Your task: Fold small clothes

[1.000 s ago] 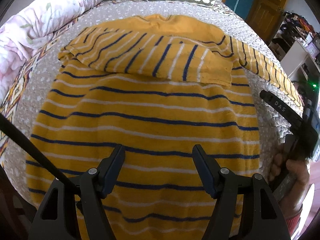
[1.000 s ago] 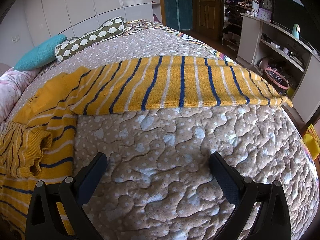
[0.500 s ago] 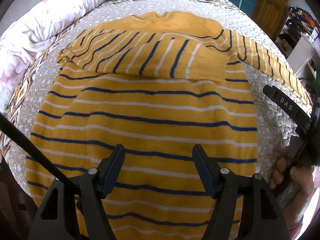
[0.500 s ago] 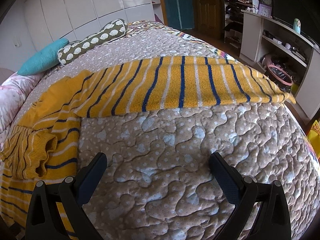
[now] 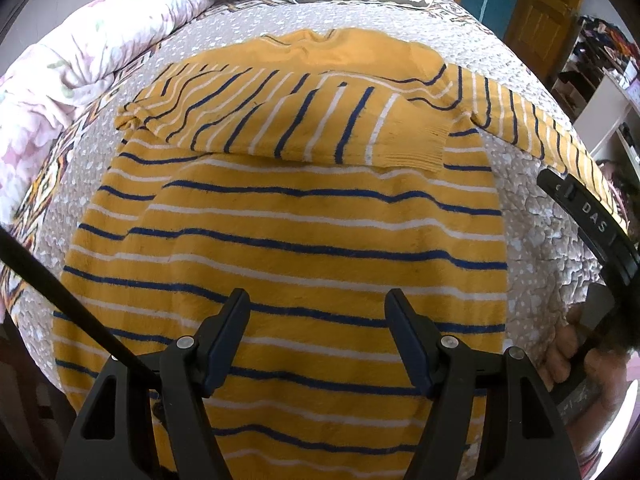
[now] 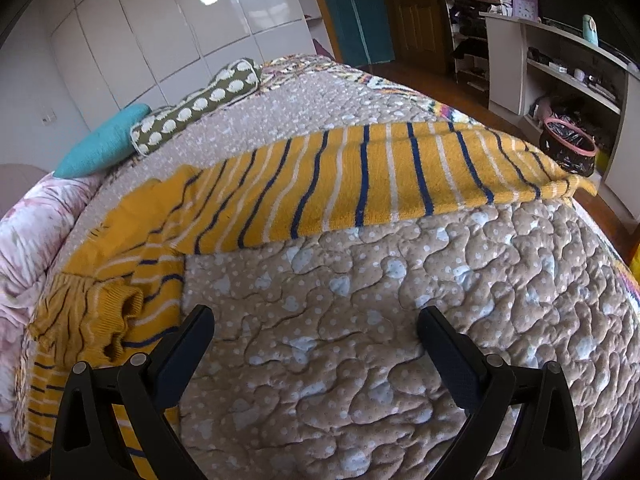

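A mustard-yellow sweater (image 5: 288, 248) with navy and white stripes lies flat on the bed. Its left sleeve (image 5: 288, 124) is folded across the chest. The right sleeve (image 6: 380, 176) stretches straight out over the quilt toward the bed's right edge, its cuff (image 6: 576, 184) at the edge. My left gripper (image 5: 316, 312) hovers open above the sweater's lower body, nothing between its fingers. My right gripper (image 6: 316, 320) stands open over bare quilt, short of the outstretched sleeve, nothing in it. A hand (image 5: 576, 356) holds the right tool at the left wrist view's right edge.
The beige quilt (image 6: 360, 320) covers the bed. A teal pillow (image 6: 100, 144) and a dotted olive bolster (image 6: 196, 108) lie at the head. A floral duvet (image 5: 80, 64) is bunched on the left. Shelves (image 6: 568, 64) and a basket (image 6: 568, 148) stand beyond the right edge.
The left wrist view has drawn back slightly, so the sweater sits a little lower and fuller in it. The right wrist view has tilted up and rolled a bit. Both grippers stay open.
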